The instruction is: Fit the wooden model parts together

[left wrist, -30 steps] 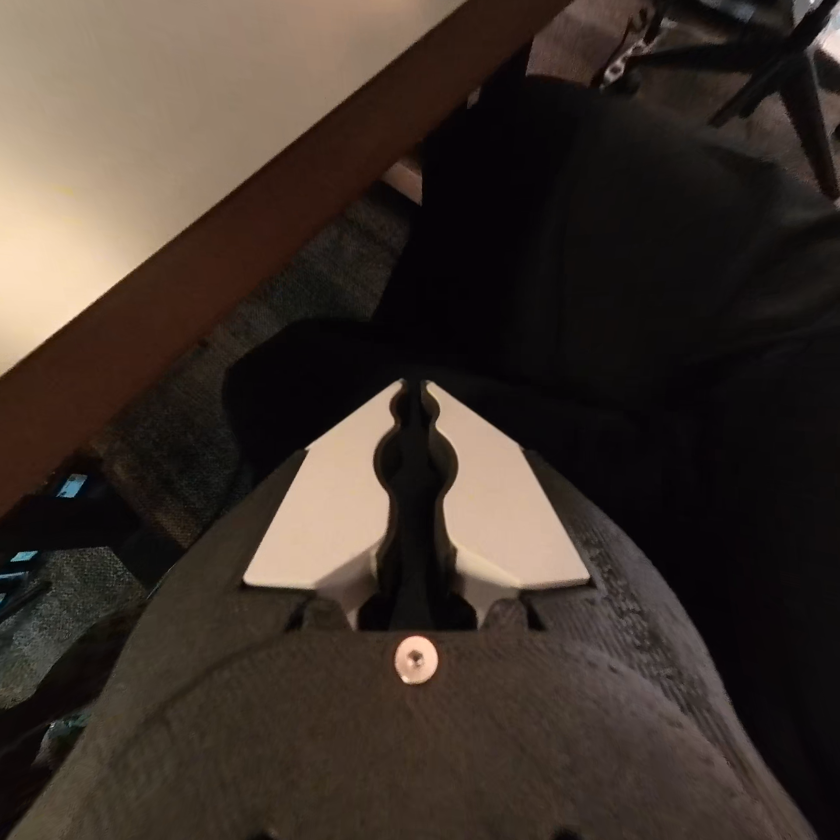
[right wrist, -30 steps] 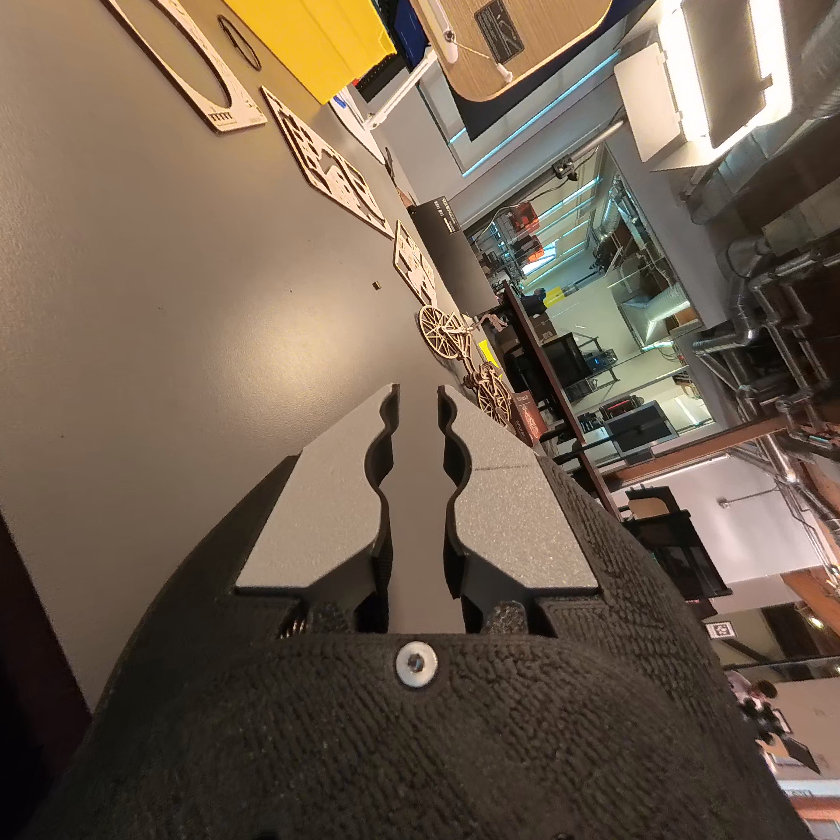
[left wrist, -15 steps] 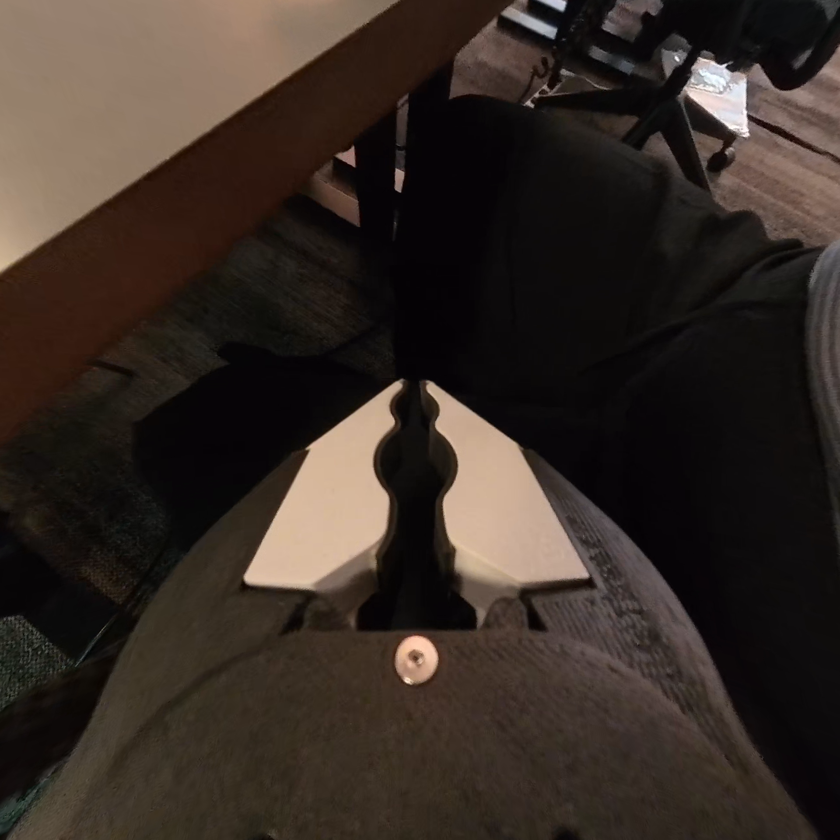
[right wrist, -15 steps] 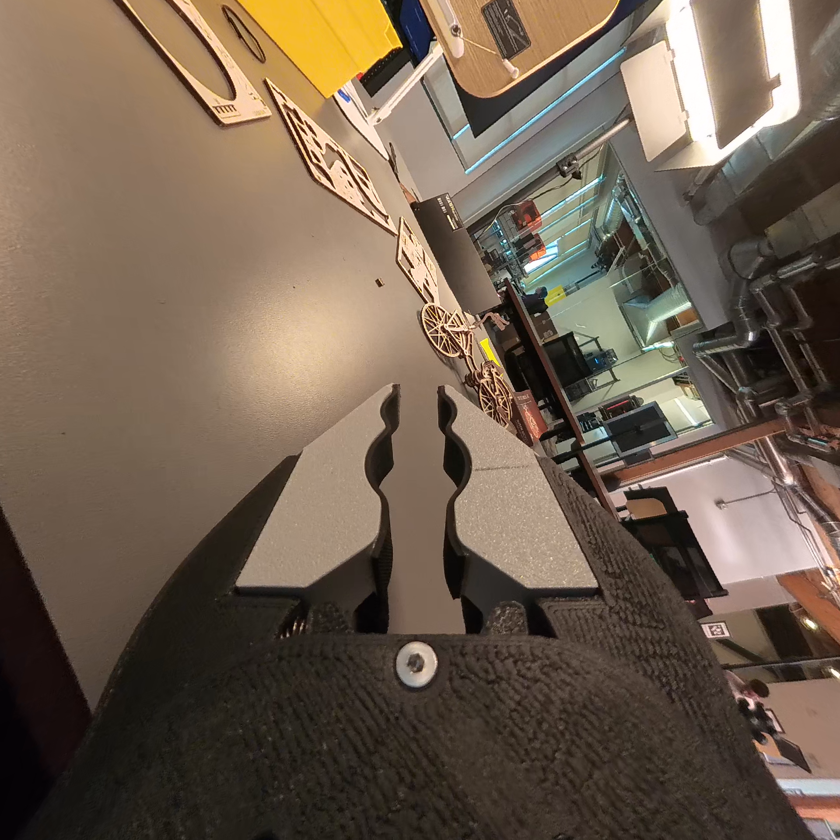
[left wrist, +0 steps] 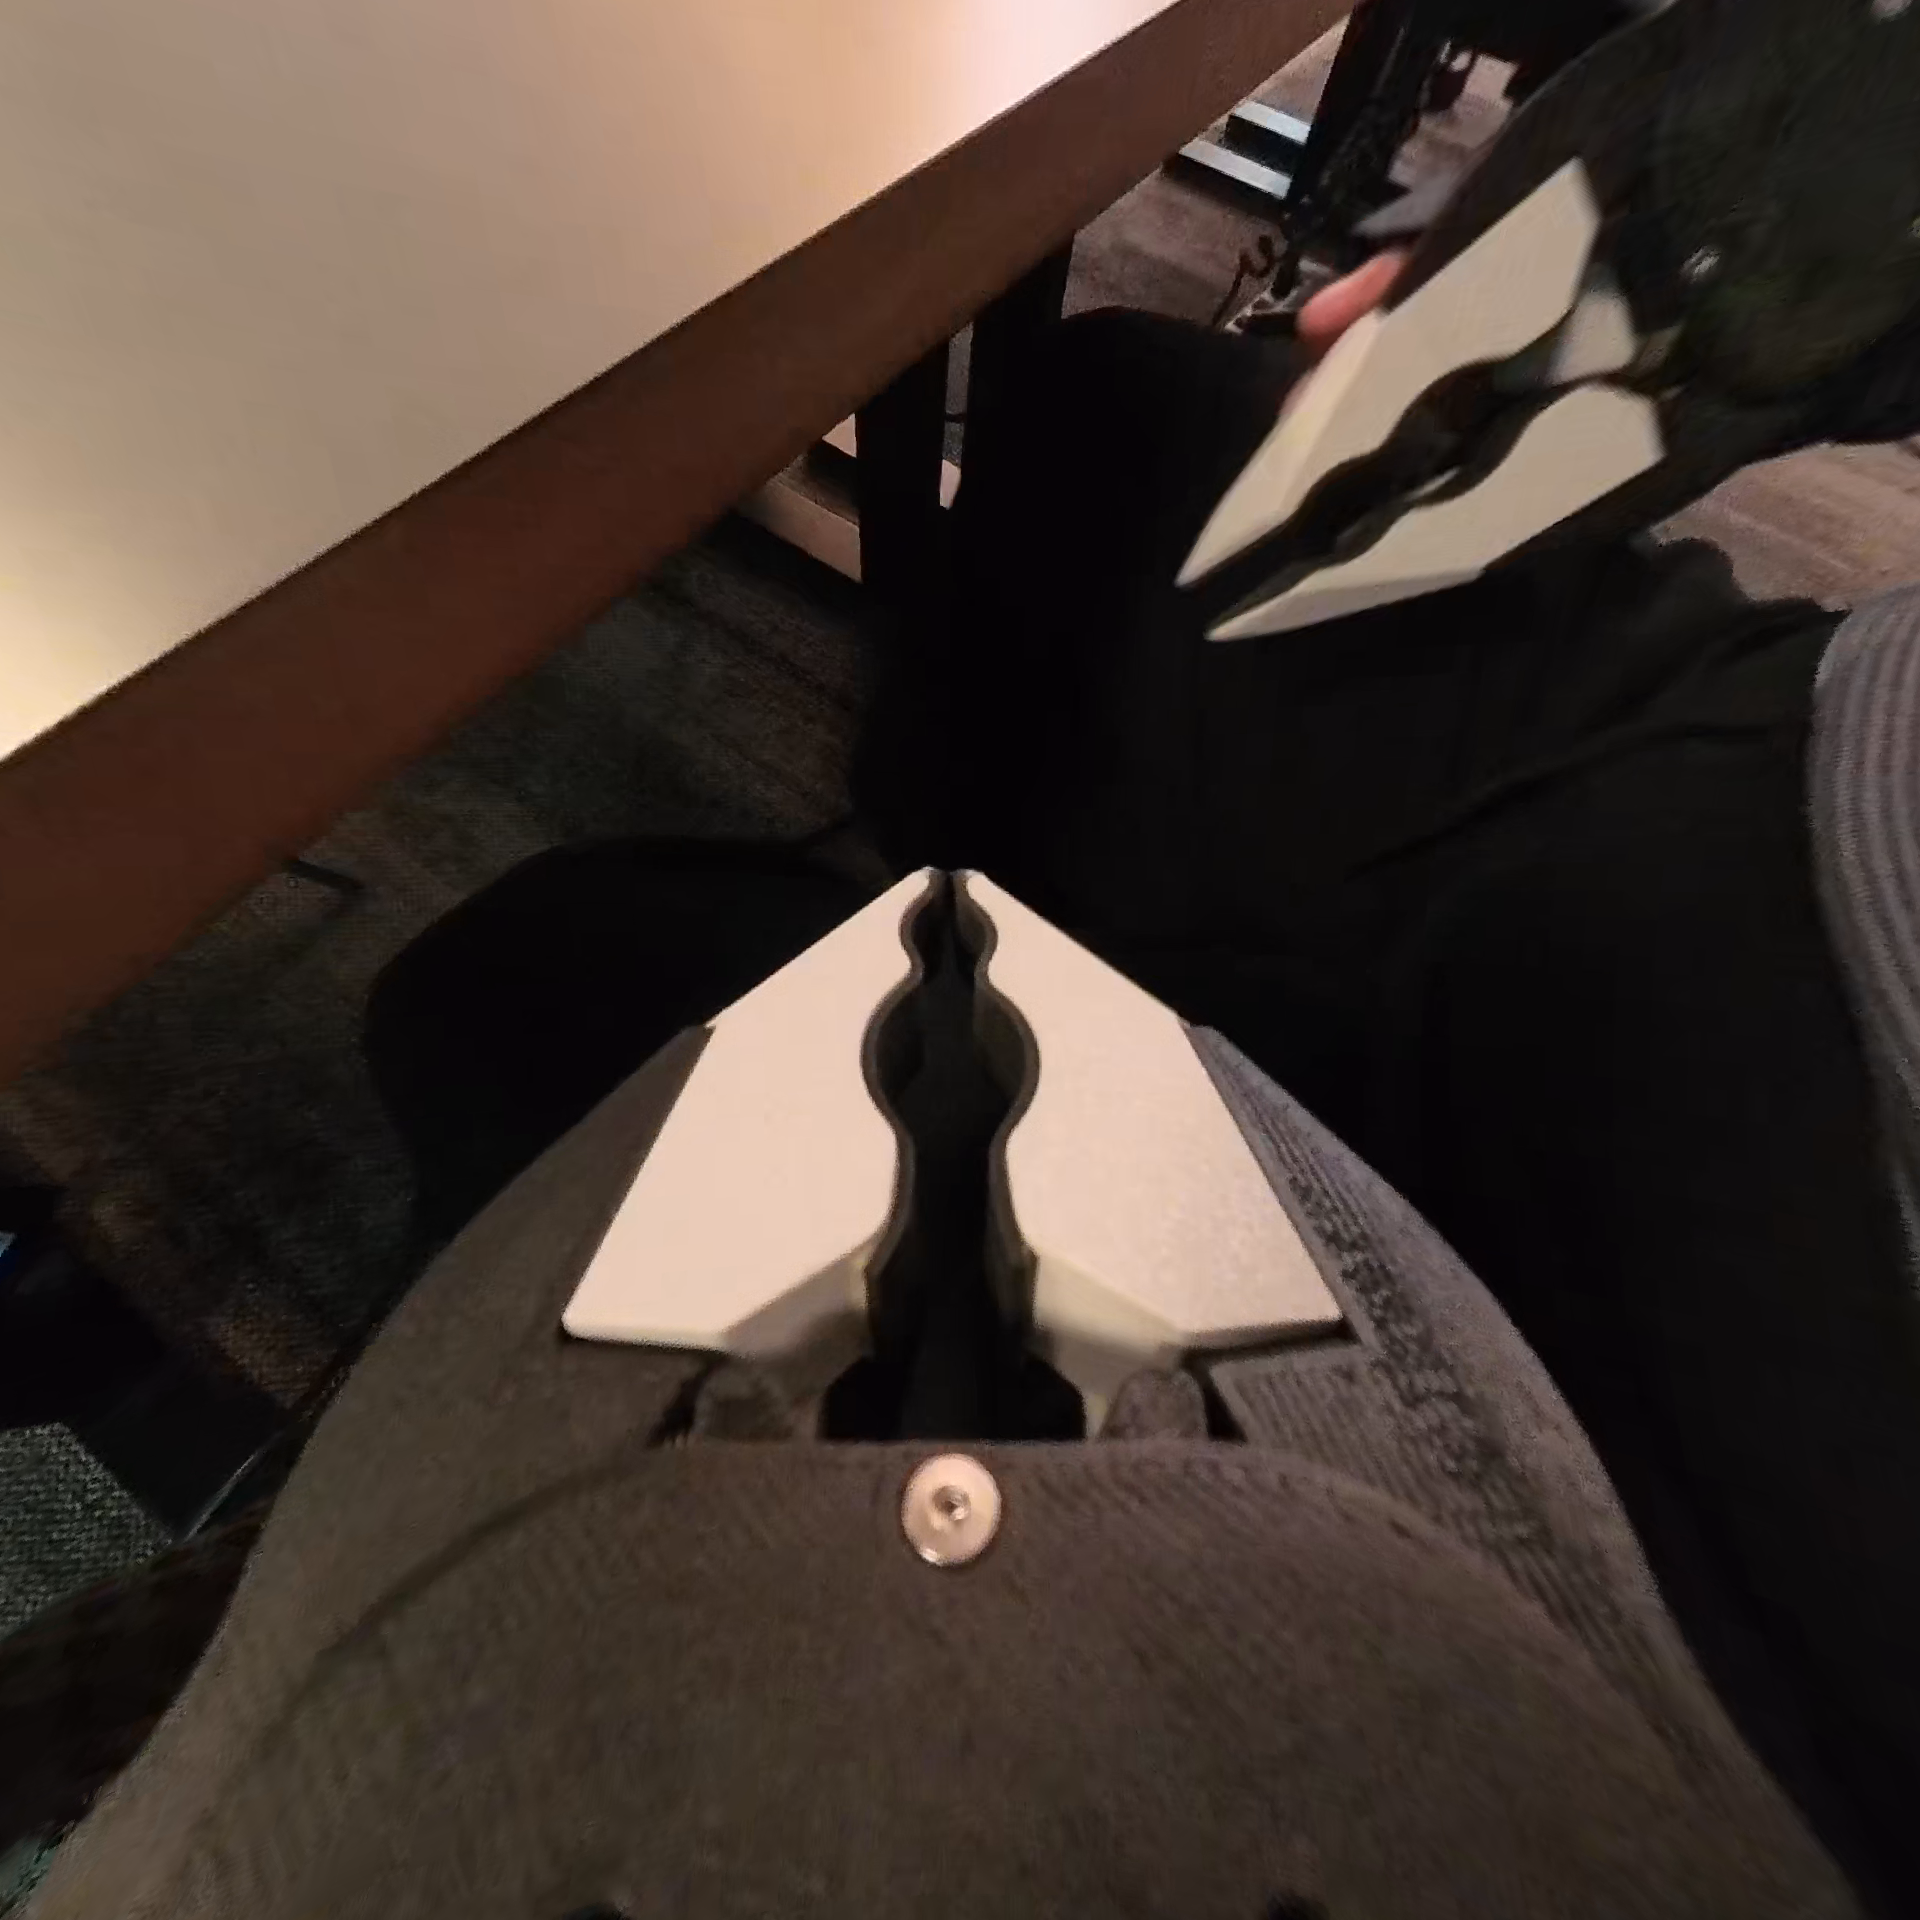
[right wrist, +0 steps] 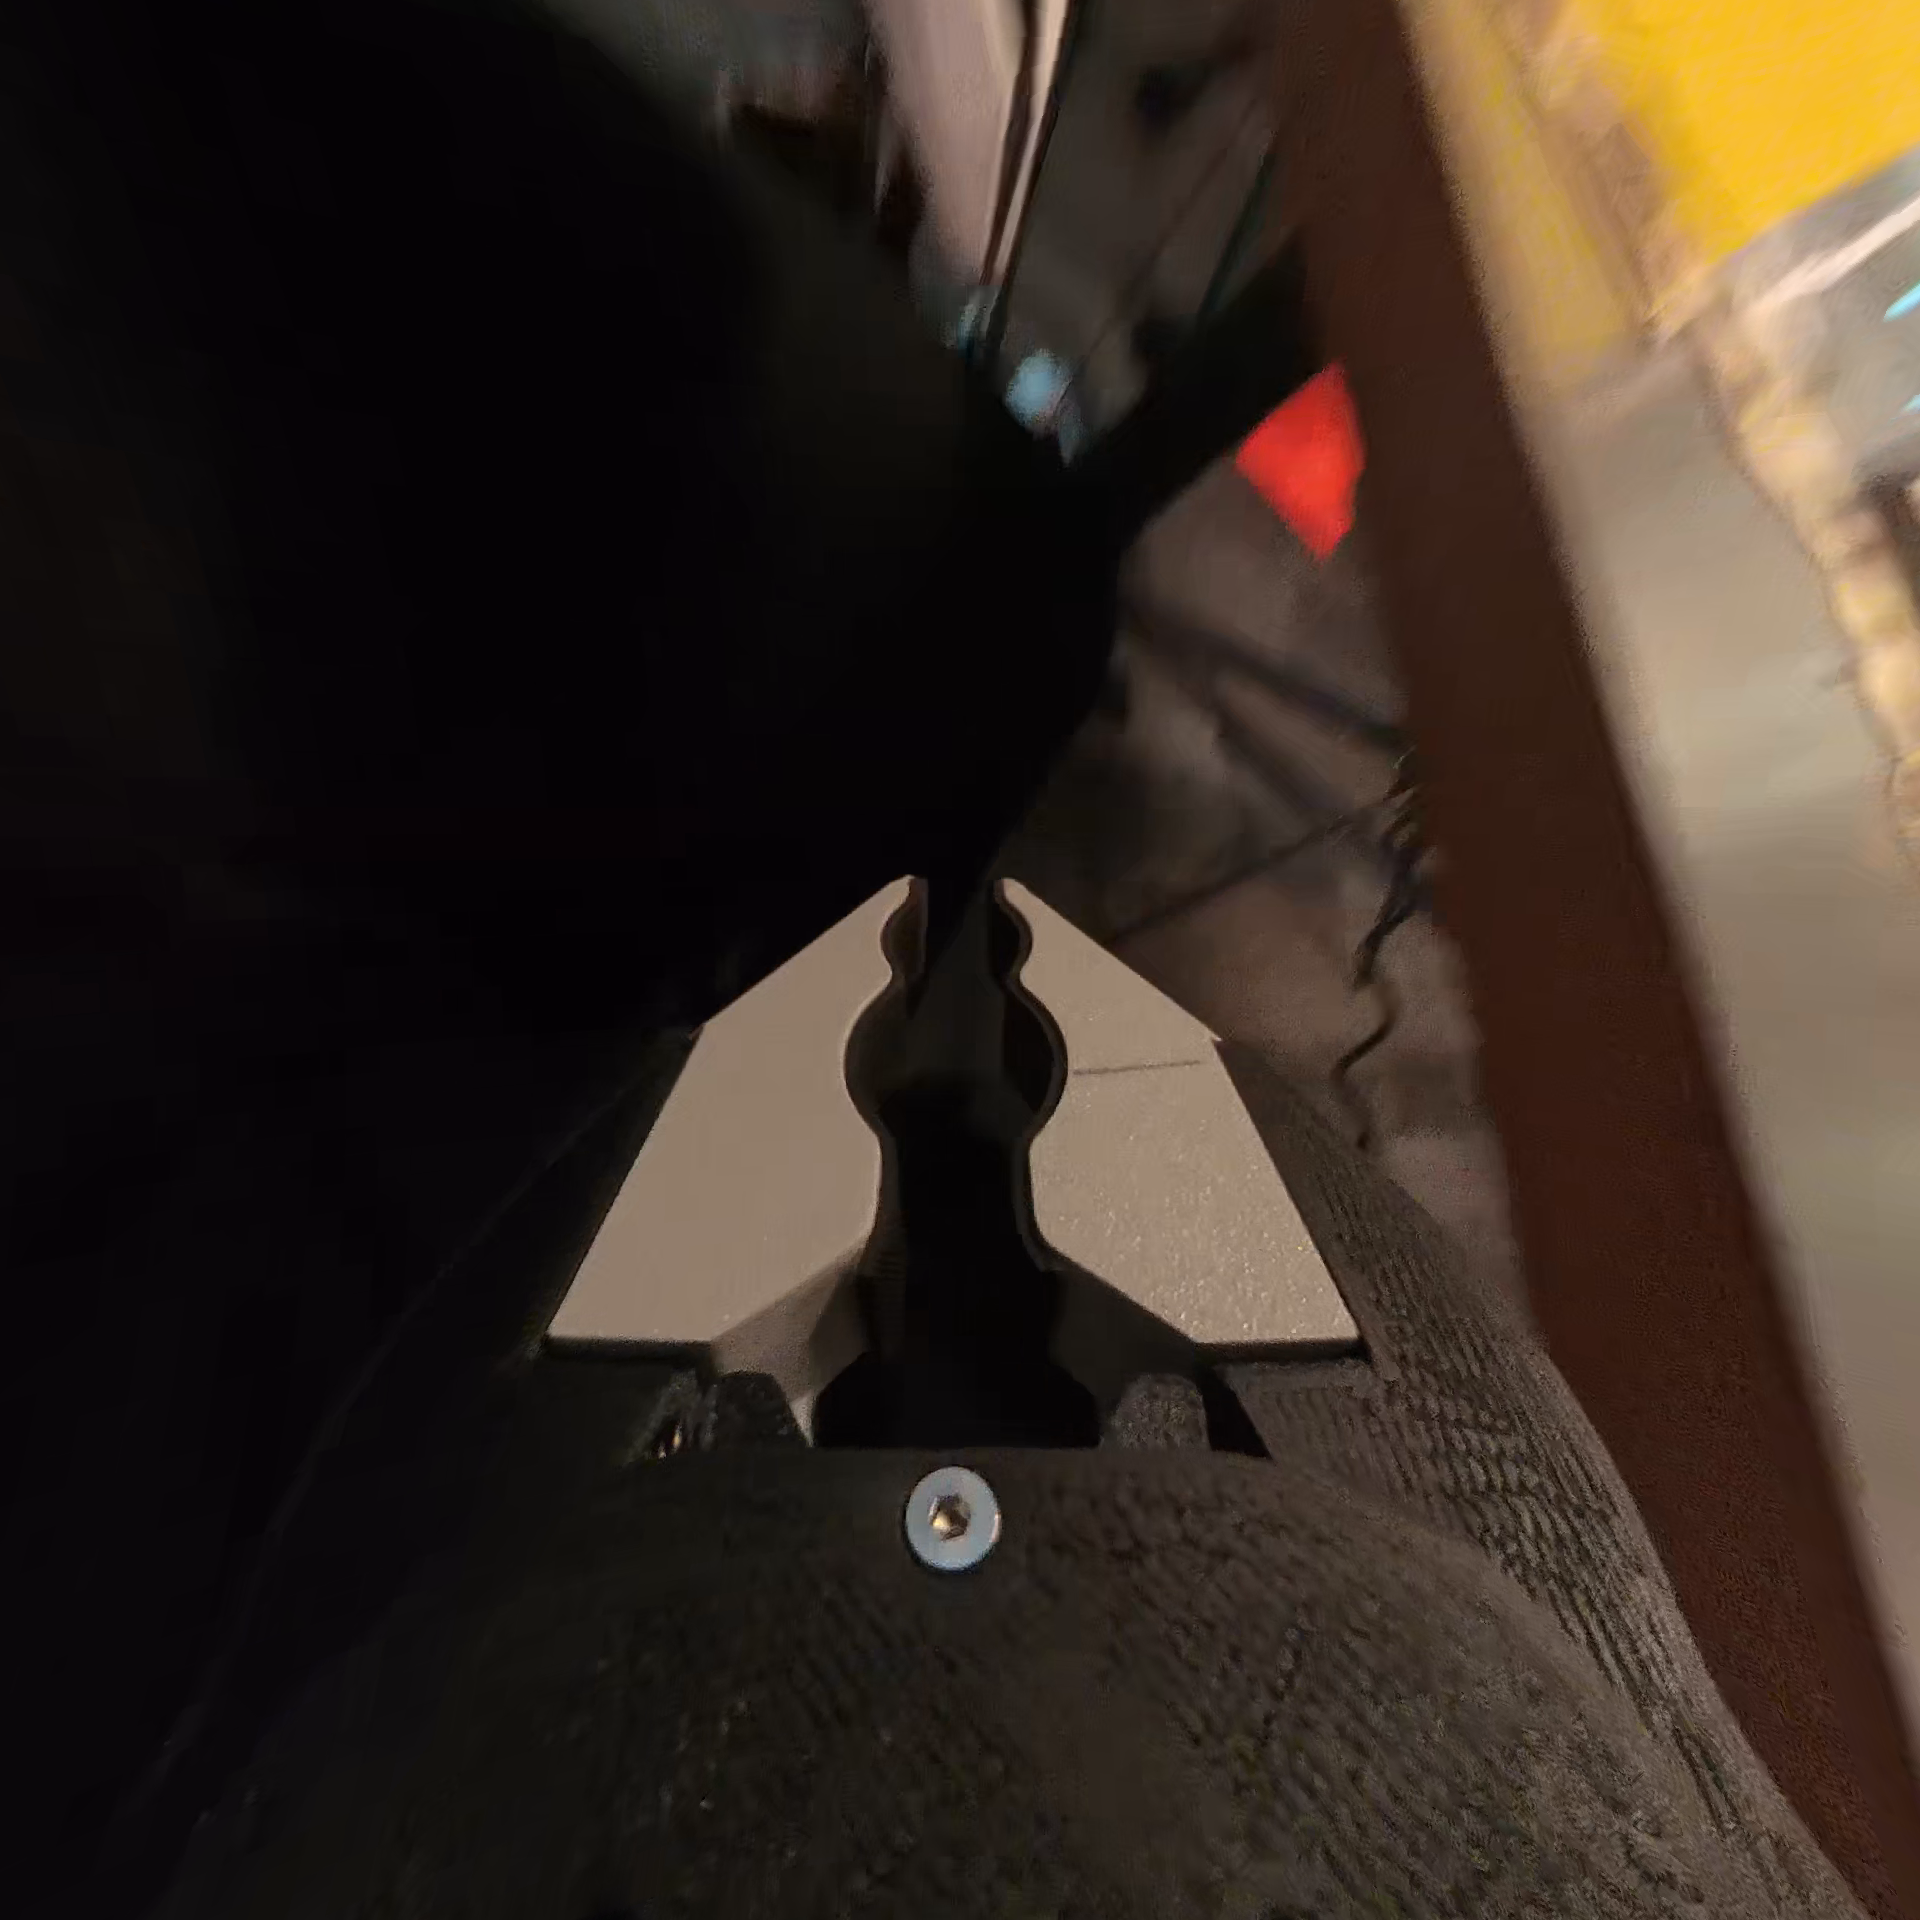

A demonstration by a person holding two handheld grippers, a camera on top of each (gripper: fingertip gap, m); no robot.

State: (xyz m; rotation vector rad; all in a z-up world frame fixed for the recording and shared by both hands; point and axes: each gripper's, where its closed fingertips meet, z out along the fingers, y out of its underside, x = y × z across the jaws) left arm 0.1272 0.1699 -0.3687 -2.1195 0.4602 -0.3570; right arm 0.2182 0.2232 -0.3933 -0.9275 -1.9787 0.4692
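Both grippers empty, below table (left wrist: 623, 540); parts unseen.

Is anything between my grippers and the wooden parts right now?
Yes. The left gripper and right gripper both sit below the table, aimed at dark trousers and carpet. The table's brown edge stands between them and the tabletop. No wooden parts show clearly in either view.

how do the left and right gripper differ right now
The left gripper has its tips nearly touching; the right gripper shows a narrow gap at the tips. The left gripper's view is fairly sharp; the right gripper's is smeared with motion blur. Both hold nothing and sit below the table edge.
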